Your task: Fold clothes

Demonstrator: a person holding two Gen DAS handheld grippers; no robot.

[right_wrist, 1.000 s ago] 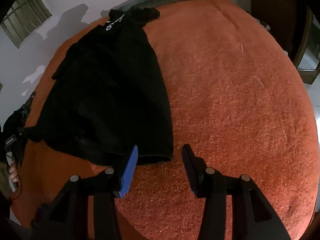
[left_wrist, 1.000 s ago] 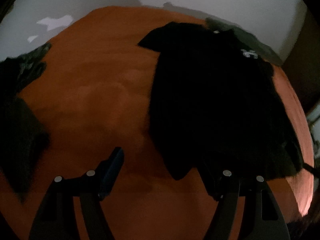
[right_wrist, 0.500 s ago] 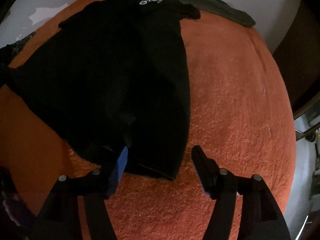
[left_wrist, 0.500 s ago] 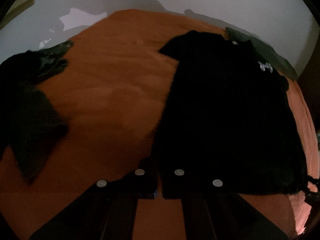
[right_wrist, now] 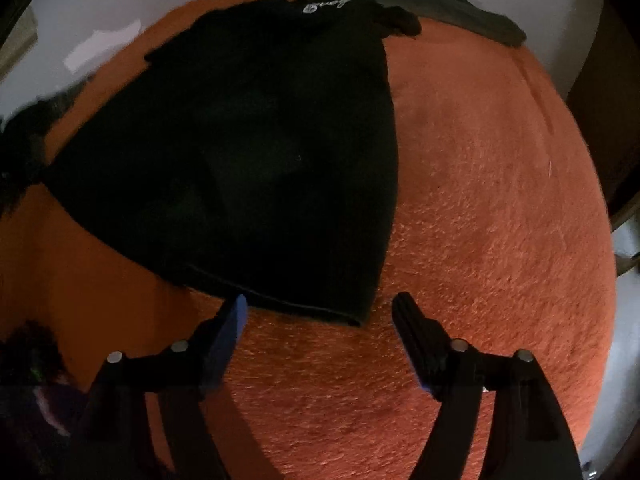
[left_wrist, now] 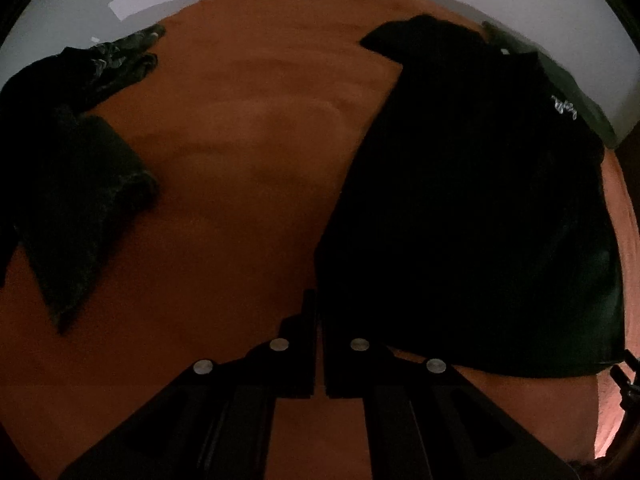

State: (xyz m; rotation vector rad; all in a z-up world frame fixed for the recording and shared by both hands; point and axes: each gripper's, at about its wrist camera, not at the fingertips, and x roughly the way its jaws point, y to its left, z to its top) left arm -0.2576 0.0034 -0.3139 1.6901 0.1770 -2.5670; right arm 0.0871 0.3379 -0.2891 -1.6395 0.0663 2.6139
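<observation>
A black T-shirt [left_wrist: 460, 200] with white lettering near its collar lies flat on an orange blanket [left_wrist: 240, 140]. My left gripper [left_wrist: 319, 304] is shut, and its tips meet at the shirt's near left hem corner, pinching the cloth. In the right wrist view the same T-shirt [right_wrist: 260, 140] spreads away from me. My right gripper [right_wrist: 320, 312] hovers at the near right hem corner with its jaws opening wide. That corner lies just ahead of and between the fingers, and the pads do not press on it.
A heap of dark clothes [left_wrist: 72, 168] sits on the blanket's left side. A grey garment [right_wrist: 460, 16] lies along the far edge by the white wall. The orange blanket [right_wrist: 480, 200] stretches right of the shirt, and dark furniture stands beyond its right edge.
My left gripper went from open to shut at the shirt's left hem corner. My right gripper's jaws spread wider, and it rolled and shifted along the hem to the right corner.
</observation>
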